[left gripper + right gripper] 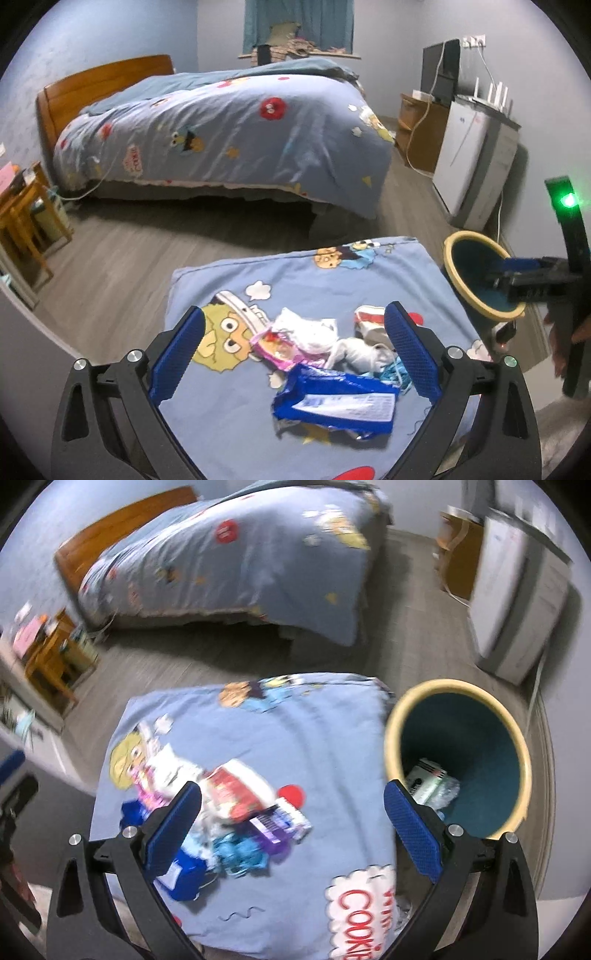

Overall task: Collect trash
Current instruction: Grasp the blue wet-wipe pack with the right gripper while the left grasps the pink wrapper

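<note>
A pile of trash lies on a blue cartoon-print cushion [229, 406]: a blue wrapper [332, 404], a pink packet [275, 349], white crumpled tissue [310, 330], a red-and-white wrapper [369, 319] and blue string [397, 371]. My left gripper [293, 349] is open and empty, its fingers either side of the pile. My right gripper [293, 821] is open and empty above the cushion's right part; it also shows in the left wrist view [517, 278] over the bin. The yellow-rimmed teal bin [458, 753] holds some trash [430, 781]. The pile [236, 801] sits left of the right gripper's centre.
A bed [229, 136] with a blue duvet stands beyond the cushion across grey wood floor [122, 254]. A white cabinet [476, 162] and a wooden nightstand [421, 129] line the right wall. A wooden stool [26, 218] stands at the left.
</note>
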Demonstrator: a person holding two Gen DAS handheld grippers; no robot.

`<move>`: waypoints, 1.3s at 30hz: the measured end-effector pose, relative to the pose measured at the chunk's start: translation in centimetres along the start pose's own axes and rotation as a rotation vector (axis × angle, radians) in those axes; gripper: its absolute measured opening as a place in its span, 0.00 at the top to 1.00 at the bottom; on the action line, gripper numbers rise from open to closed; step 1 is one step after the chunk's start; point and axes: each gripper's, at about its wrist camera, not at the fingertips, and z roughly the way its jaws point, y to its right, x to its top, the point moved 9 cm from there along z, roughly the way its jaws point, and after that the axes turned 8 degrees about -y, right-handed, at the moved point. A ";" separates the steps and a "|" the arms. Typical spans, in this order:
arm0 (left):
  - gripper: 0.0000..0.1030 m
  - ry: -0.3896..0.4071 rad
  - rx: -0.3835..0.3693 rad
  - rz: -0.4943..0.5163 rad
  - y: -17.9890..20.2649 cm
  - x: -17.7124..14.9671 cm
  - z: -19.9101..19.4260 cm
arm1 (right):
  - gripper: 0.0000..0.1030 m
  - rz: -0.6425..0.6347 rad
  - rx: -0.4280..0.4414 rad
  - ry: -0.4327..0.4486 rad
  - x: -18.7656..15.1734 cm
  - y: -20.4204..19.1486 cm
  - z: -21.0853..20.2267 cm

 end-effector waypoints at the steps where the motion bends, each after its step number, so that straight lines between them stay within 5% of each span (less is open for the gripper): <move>1: 0.06 0.000 0.006 0.005 -0.4 -0.3 0.0 | 0.06 -0.019 0.009 -0.010 -0.4 -1.3 0.4; 7: 0.06 -0.023 0.029 -0.008 -3.3 -1.8 0.7 | 0.06 -0.048 0.075 -0.098 -3.1 -6.9 3.8; 20: 0.06 -0.064 0.009 -0.113 -8.2 -3.1 2.0 | 0.06 -0.189 0.041 -0.246 -6.0 -12.8 10.2; 26: 0.06 -0.071 -0.004 -0.104 -8.3 -2.9 2.3 | 0.32 -0.227 0.088 -0.307 -6.8 -14.4 12.2; 28: 0.06 -0.076 0.000 -0.095 -8.2 -3.0 2.6 | 0.53 -0.240 0.100 -0.330 -7.1 -14.7 12.6; 39: 0.06 -0.096 0.021 -0.111 -8.2 -2.9 3.6 | 0.86 -0.297 0.171 -0.286 -5.8 -15.7 8.1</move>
